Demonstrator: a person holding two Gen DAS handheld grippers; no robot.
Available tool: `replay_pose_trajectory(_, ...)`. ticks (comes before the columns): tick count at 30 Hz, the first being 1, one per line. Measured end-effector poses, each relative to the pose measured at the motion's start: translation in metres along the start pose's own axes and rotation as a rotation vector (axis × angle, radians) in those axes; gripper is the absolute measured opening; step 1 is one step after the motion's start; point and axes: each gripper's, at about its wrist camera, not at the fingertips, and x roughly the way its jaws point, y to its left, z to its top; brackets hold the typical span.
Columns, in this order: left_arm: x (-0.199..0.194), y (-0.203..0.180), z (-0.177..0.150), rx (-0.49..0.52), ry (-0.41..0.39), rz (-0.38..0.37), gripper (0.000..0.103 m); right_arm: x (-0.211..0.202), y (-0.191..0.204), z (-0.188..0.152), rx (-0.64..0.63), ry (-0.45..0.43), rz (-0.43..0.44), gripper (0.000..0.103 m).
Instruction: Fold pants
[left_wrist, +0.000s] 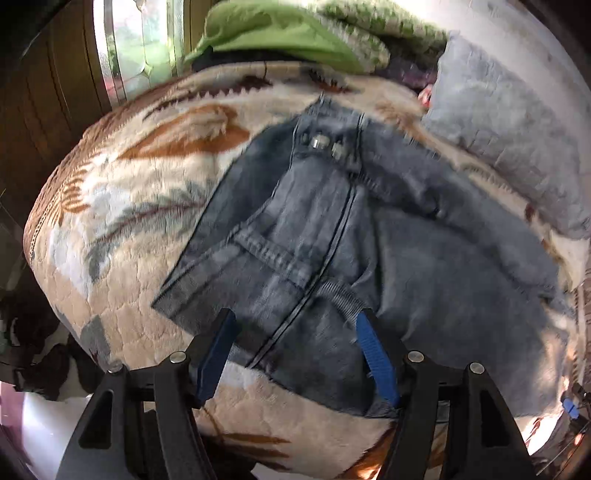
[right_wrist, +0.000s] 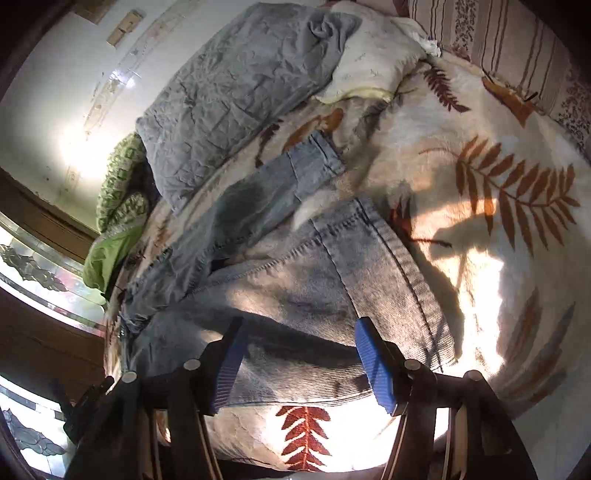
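Observation:
Grey-blue denim pants (left_wrist: 332, 229) lie spread on a leaf-patterned blanket (left_wrist: 122, 206). In the left wrist view the waist with its metal buttons (left_wrist: 319, 142) is at the far end. My left gripper (left_wrist: 295, 321) is open, its blue pads just above the near edge of the pants, holding nothing. In the right wrist view both legs (right_wrist: 295, 266) lie side by side, their hems (right_wrist: 399, 254) pointing right. My right gripper (right_wrist: 299, 332) is open over the near leg, empty.
A grey quilted blanket (right_wrist: 236, 88) lies beyond the pants, with a cream pillow (right_wrist: 373, 62) beside it. Green cloth (left_wrist: 273, 29) is piled at the bed's far end. A striped headboard cushion (right_wrist: 517, 55) lies at the right. Dark clothes (left_wrist: 40, 354) lie on the floor.

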Motion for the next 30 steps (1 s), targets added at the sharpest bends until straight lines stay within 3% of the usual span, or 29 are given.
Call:
replay_pose_trajectory(1, 0.002, 0.000, -0.006, 0.027, -0.025, 0.020, 0.069, 0.021, -0.010, -0.002, 0.021, 0.078, -0.103, 0.064)
replay_pose_trajectory(2, -0.005, 0.000, -0.007, 0.036, -0.059, 0.021, 0.069, 0.033, -0.020, -0.005, 0.041, 0.115, -0.127, 0.063)
replay_pose_trajectory(5, -0.024, 0.005, 0.001, -0.016, -0.082, -0.074, 0.069, 0.012, -0.014, 0.001, 0.042, 0.026, -0.068, 0.062)
replay_pose_trajectory(8, -0.048, -0.007, 0.014, 0.019, -0.183, -0.115, 0.070, -0.003, 0.000, 0.019, 0.009, -0.047, -0.037, 0.062)
replay_pose_trajectory(10, -0.053, -0.014, 0.020, 0.041, -0.209, -0.148, 0.075, -0.001, 0.002, 0.032, 0.040, -0.048, 0.010, 0.062)
replay_pose_trajectory(13, -0.035, -0.021, 0.021, 0.076, -0.165, -0.137, 0.081, 0.012, 0.003, 0.046, 0.095, 0.007, 0.135, 0.062)
replay_pose_trajectory(15, 0.001, -0.024, 0.019, 0.106, -0.046, -0.050, 0.081, 0.030, 0.010, 0.048, 0.073, 0.066, 0.189, 0.062)
replay_pose_trajectory(16, 0.012, -0.027, 0.016, 0.133, -0.031, -0.029, 0.082, 0.041, 0.009, 0.048, 0.066, 0.067, 0.166, 0.062)
replay_pose_trajectory(17, 0.008, -0.031, 0.013, 0.167, -0.082, -0.008, 0.086, 0.053, 0.005, 0.049, 0.055, 0.070, 0.099, 0.063)
replay_pose_trajectory(18, 0.004, -0.033, 0.011, 0.179, -0.079, 0.003, 0.086, 0.068, -0.002, 0.053, 0.064, 0.095, 0.018, 0.060)
replay_pose_trajectory(21, -0.014, -0.031, 0.014, 0.149, -0.127, -0.067, 0.086, 0.054, 0.000, 0.067, 0.073, 0.037, 0.061, 0.060)
replay_pose_trajectory(24, -0.025, -0.034, 0.021, 0.146, -0.185, -0.096, 0.086, 0.030, 0.014, 0.089, -0.035, -0.067, -0.056, 0.062)
replay_pose_trajectory(28, -0.015, -0.043, 0.024, 0.163, -0.158, -0.162, 0.086, 0.054, 0.009, 0.116, -0.137, 0.005, -0.222, 0.062)
replay_pose_trajectory(29, -0.011, -0.045, 0.023, 0.174, -0.149, -0.167, 0.086, 0.065, 0.007, 0.118, -0.148, 0.042, -0.222, 0.061)
replay_pose_trajectory(30, -0.007, -0.047, 0.022, 0.186, -0.143, -0.167, 0.086, 0.075, 0.005, 0.117, -0.164, 0.080, -0.216, 0.054)
